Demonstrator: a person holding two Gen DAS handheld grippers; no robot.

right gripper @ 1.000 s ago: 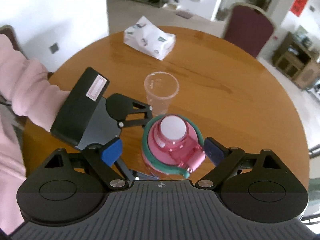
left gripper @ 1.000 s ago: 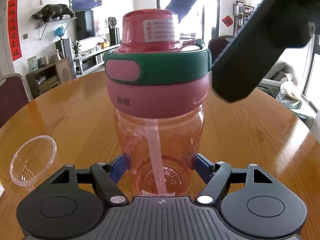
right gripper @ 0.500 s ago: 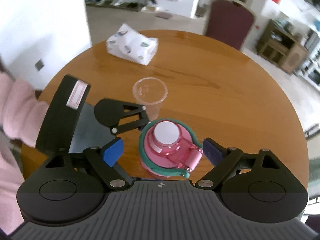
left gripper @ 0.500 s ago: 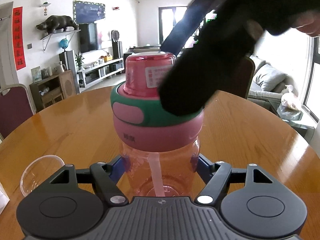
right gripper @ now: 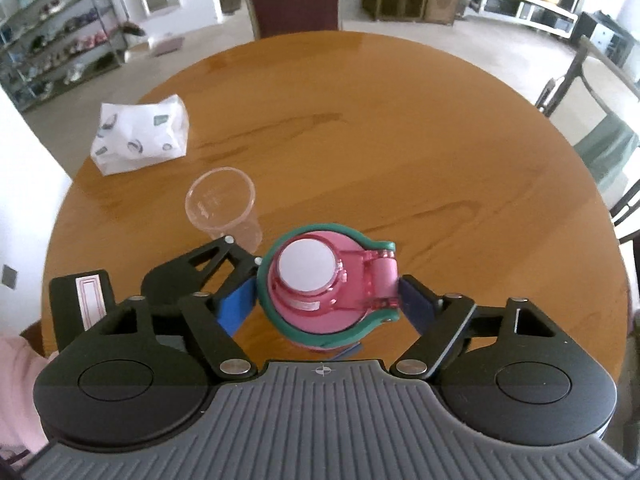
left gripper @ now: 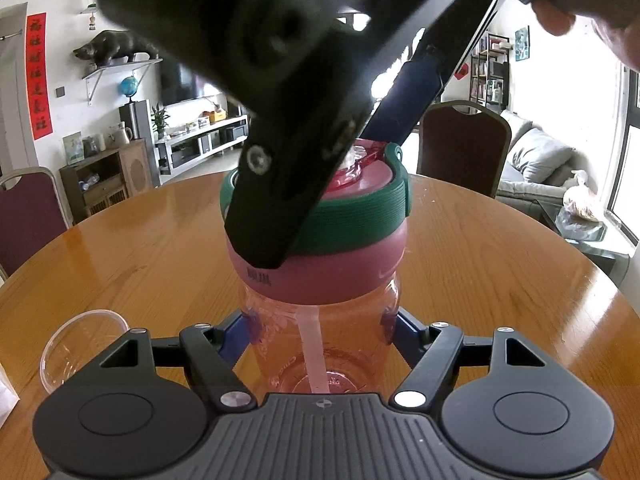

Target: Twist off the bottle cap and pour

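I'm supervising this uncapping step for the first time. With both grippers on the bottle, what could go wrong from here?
1. The left gripper clamps only the bottle low on its body, so twisting at the cap might tip or spin it.
2. The right gripper has one finger against the cap's hinge, so it may slip.
3. The clear cup stands close by and could get knocked.

The left wrist view is taken low, near table point(left gripper: 500, 264) level, facing level across the room, with the bottle point(left gripper: 320, 320) seen very close from the side. The right wrist view is taken from above, facing steeply down onto the cap point(right gripper: 320, 280) at close range. The bottle, the cup point(right gripper: 222, 204) and the table are shared by both views.
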